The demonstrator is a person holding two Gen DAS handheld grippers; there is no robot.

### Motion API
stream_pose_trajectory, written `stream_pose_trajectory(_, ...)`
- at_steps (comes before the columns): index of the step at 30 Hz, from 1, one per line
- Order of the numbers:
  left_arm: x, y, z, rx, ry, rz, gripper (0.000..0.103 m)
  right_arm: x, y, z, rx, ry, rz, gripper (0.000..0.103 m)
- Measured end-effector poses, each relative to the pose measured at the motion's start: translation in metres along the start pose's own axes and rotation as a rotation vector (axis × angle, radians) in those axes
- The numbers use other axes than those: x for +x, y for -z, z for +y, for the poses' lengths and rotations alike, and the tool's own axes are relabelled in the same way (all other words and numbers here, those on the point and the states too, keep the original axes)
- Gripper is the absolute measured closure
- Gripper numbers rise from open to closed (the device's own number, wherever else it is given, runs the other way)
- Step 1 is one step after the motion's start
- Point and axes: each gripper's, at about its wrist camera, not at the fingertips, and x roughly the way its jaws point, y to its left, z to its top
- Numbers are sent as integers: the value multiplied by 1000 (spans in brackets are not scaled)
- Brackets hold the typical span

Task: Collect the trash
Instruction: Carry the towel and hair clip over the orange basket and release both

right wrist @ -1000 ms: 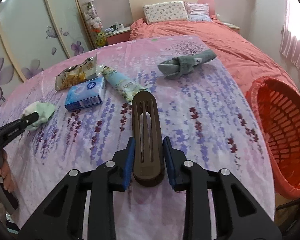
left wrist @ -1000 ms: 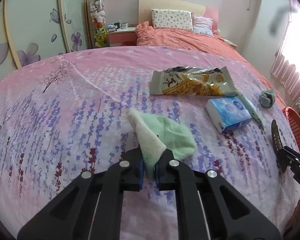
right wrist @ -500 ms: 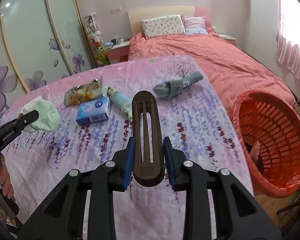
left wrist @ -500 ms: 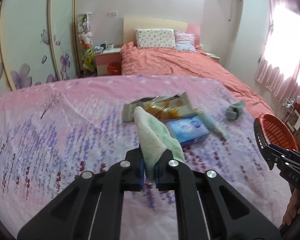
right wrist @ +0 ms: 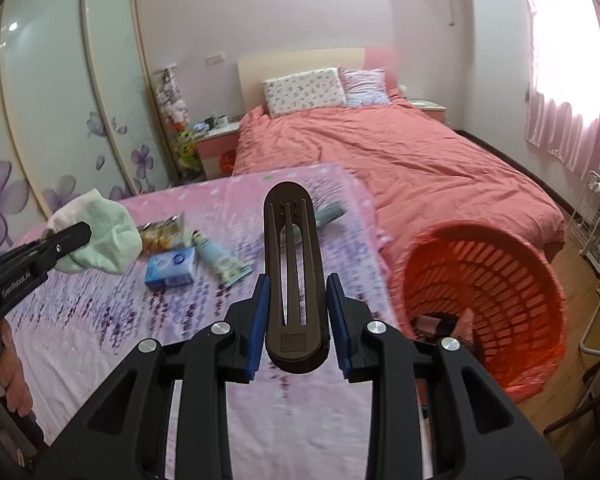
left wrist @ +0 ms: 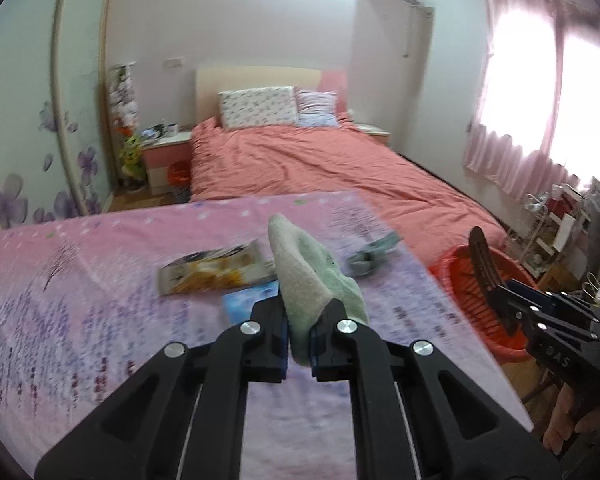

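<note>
Progress looks partial, judged from how things lie. Both hands carry something: the left gripper pinches a pale green cloth tight between its pads, lifted off the cover, and the right gripper clamps a dark slotted plastic piece upright between its blue pads. Neither load is in the red basket, which stands off the right edge of the lavender-print cover and already holds something at its bottom. Left on the cover, toward its far edge, are a snack wrapper, a blue tissue pack, a pale tube and a grey rolled cloth. Motion blur smears those items. The basket's contents are too dark to name, and its near rim is cut off by the right gripper's arm.
</note>
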Motion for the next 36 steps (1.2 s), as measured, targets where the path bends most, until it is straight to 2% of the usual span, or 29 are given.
stream_pose_trajectory(11, 12, -21, -100, 88, 186, -22, 94, -19, -17, -78, 101, 102, -68, 74)
stream_pose_trajectory(18, 48, -21, -172, 151, 303, 8, 94, -12, -16, -133, 190, 150, -69, 74)
stream_pose_trajectory(24, 89, -16, -221, 181, 359, 57, 93, 12, -15, -171, 285, 147, -47, 73)
stream_pose_trajectory(26, 107, -13, -235, 189, 349, 74, 88, 22, -14, -178, 303, 143, -33, 73)
stream_pose_trajectory(27, 115, -13, -239, 192, 338, 83, 77, 28, -13, -181, 306, 147, -25, 73)
stream_pose_trajectory(28, 122, -12, -244, 190, 331, 92, 70, 30, -11, -185, 308, 156, -21, 70)
stream_pose_trajectory(29, 127, -10, -244, 185, 323, 98, 60, 33, -9, -187, 309, 163, -16, 65)
stream_pose_trajectory(30, 133, -7, -241, 177, 316, 108, 58, 36, -6, -188, 311, 164, -9, 53)
stream_pose_trajectory(31, 138, -4, -237, 172, 310, 120, 58, 38, -2, -188, 313, 166, -5, 47)
stream_pose_trajectory(33, 144, 1, -229, 167, 287, 130, 52, 40, 4, -187, 308, 174, 4, 45)
stream_pose_trajectory(36, 151, 9, -207, 154, 230, 151, 48, 44, 12, -184, 313, 174, 33, 43)
